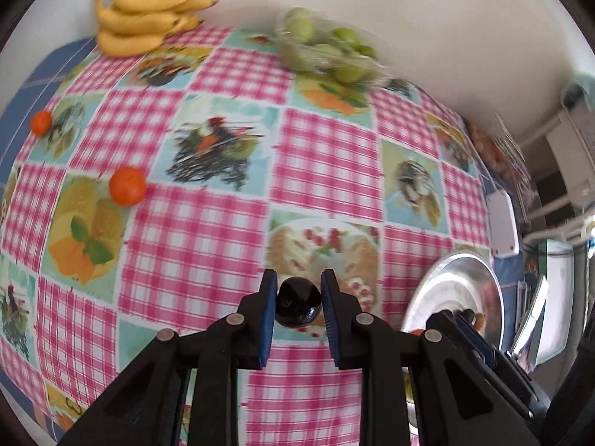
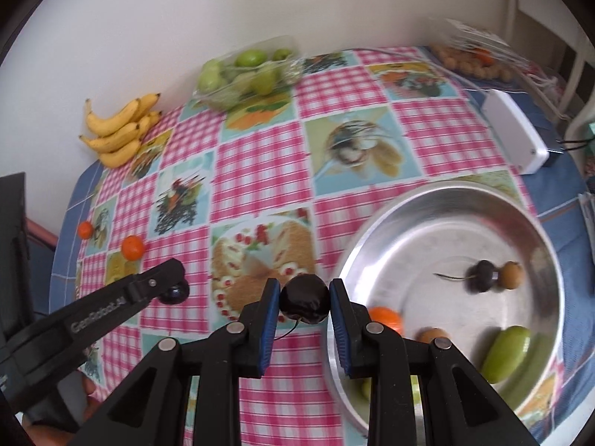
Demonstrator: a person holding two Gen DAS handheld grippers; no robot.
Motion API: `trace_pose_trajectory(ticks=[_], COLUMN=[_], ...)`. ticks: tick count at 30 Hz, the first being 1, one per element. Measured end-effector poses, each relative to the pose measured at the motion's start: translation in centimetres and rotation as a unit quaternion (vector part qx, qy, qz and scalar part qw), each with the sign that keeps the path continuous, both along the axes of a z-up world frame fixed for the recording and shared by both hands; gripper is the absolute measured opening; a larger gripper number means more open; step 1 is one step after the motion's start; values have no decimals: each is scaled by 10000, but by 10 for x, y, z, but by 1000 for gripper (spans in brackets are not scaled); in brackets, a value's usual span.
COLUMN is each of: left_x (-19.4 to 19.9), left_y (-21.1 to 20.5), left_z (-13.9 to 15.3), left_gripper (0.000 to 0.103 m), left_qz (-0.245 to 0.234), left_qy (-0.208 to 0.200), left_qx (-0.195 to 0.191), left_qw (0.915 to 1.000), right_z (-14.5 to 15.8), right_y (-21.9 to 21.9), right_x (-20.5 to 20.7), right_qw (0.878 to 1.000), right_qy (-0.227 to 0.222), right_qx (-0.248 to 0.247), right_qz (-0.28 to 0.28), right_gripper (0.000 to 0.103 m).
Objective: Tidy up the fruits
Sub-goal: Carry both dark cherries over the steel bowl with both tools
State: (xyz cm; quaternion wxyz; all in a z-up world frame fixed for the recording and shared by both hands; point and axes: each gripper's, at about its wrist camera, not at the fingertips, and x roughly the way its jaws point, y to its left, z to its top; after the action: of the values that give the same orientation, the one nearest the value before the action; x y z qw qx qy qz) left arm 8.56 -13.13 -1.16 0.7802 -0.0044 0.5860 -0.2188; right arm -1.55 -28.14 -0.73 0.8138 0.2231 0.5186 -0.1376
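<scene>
In the left wrist view the metal bowl point(image 1: 457, 290) is half hidden behind the right tongs point(image 1: 469, 320), its fruit mostly out of sight. In the right wrist view the right tongs cover the orange fruit point(image 2: 386, 316) (only its top shows). The bag of green fruit point(image 1: 327, 50) is motion-blurred.

The only readable lettering is pale print along the black arm of the left gripper point(image 2: 174, 291) in the right wrist view; it looks like "GenRobot.AI", though slightly blurred.
</scene>
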Motion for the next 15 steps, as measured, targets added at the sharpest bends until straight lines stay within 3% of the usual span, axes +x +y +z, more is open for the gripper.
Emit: trace_pose_trajectory(ticks=[5,15], left_x=[-19,-52], left_y=[-31,-85], left_z=[9,14], left_gripper=[24,25], left_qz=[-364,-1126], left_qy=[-285,-468], left_qx=[215,192], left_qw=[9987,9923], right_z=[-3,-8], right_y=[-21,-63], right_x=[-12,-44], right_qw=[9995,9957], right_qy=[121,285], right_qx=[-131,-211], right_qz=[-280,-859], right_gripper=[29,30])
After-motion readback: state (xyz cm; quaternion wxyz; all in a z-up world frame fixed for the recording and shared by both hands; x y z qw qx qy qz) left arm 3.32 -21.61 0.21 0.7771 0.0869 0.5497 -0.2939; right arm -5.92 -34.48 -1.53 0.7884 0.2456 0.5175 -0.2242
